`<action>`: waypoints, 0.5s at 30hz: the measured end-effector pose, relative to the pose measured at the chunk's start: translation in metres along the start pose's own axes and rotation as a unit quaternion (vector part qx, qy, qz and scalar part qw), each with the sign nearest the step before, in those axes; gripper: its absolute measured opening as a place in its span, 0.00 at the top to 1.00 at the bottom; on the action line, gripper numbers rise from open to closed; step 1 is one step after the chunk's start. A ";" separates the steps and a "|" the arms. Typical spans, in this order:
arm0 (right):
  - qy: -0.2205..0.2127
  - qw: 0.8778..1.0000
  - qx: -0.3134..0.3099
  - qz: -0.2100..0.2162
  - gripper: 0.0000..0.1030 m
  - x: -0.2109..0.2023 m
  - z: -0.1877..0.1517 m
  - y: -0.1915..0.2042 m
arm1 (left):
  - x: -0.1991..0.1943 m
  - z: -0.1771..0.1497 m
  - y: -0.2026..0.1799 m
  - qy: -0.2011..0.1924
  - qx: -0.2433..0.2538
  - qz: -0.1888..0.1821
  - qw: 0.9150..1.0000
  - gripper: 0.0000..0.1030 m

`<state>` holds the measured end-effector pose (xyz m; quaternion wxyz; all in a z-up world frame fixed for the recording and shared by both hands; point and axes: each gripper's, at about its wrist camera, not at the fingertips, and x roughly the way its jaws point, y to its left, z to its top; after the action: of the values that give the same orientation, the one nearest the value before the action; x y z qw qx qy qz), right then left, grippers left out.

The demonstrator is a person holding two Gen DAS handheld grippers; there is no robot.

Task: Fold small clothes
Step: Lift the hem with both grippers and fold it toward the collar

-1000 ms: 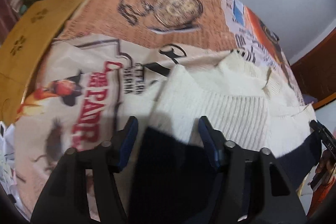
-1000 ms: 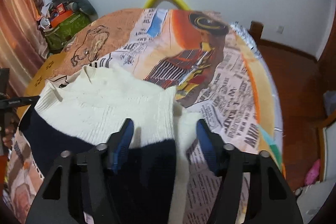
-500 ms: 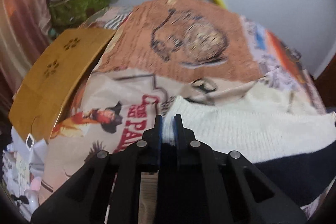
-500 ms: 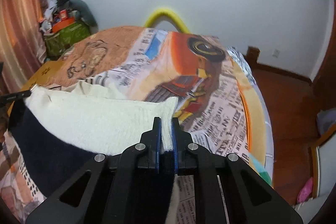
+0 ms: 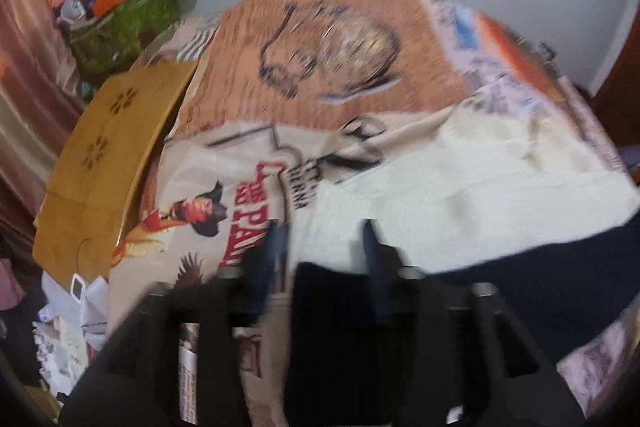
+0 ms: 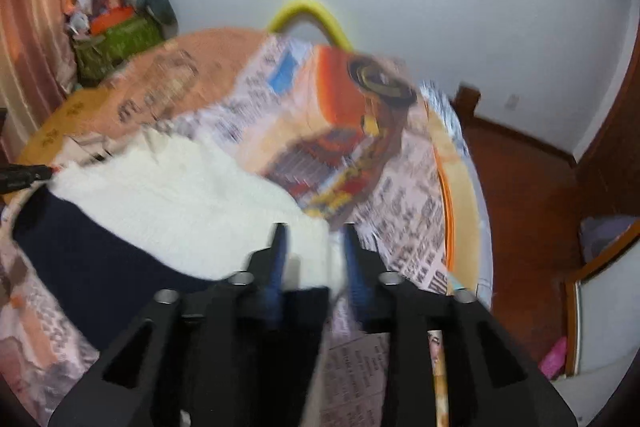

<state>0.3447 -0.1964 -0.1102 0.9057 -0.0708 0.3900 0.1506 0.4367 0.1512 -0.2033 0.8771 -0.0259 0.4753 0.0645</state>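
A cream and navy sweater (image 5: 460, 195) lies spread across a table covered with a printed cloth (image 5: 320, 67) — newspaper text, a pocket-watch drawing and an orange car in the pattern. Both views are blurred. In the left wrist view the left gripper (image 5: 322, 231) stands over the garment's near left corner, and its jaws have just been opening: the blue pads now stand apart, with the boundary between the cream knit and the navy band lying between and below them, and no pad appears to press on the fabric. The navy part runs from under this gripper away to the right, the cream part beyond it toward the middle of the table. In the right wrist view the right gripper (image 6: 314, 233) sits at the sweater's (image 6: 168, 195) near right corner; its jaws too have just been opening, moderately parted, with the cream edge and a strip of navy between the fingers but apparently free of the pads. A yellow curved chair back (image 6: 308, 15) shows past the far edge of the table, and a green bag (image 6: 116, 43) heaped with clutter stands at the wall to the left — well apart from the garment.
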 end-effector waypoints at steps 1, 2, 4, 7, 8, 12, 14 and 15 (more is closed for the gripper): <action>-0.010 1.000 -0.003 0.013 0.57 -0.006 0.001 0.007 | -0.009 -0.001 -0.004 -0.009 0.000 -0.018 1.000 0.45; -0.015 1.000 -0.008 0.027 0.56 -0.011 0.002 0.016 | -0.016 -0.002 -0.009 -0.013 0.001 -0.035 0.999 0.44; -0.014 0.998 -0.023 0.057 0.54 -0.013 0.003 0.038 | -0.023 -0.004 -0.024 -0.009 0.004 -0.061 0.998 0.41; -0.001 0.995 -0.047 0.088 0.52 -0.002 -0.002 0.072 | -0.020 -0.009 -0.045 0.005 0.014 -0.092 0.996 0.28; 0.009 0.994 -0.055 0.097 0.52 0.005 -0.007 0.084 | -0.016 -0.012 -0.052 0.011 0.019 -0.095 0.995 0.27; 0.058 0.989 -0.073 0.112 0.52 0.034 -0.027 0.109 | 0.016 -0.032 -0.071 0.051 0.046 -0.067 0.995 0.27; 0.083 0.988 -0.079 0.109 0.51 0.046 -0.040 0.114 | 0.024 -0.043 -0.068 0.055 0.052 -0.060 0.995 0.18; 0.081 0.988 -0.079 0.109 0.52 0.047 -0.046 0.111 | 0.023 -0.048 -0.063 0.046 0.052 -0.061 0.996 0.15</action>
<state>0.3079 -0.0925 -0.1771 0.8408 -0.1113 0.4543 0.2725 0.4175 0.0860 -0.2495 0.8570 -0.0126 0.5149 -0.0153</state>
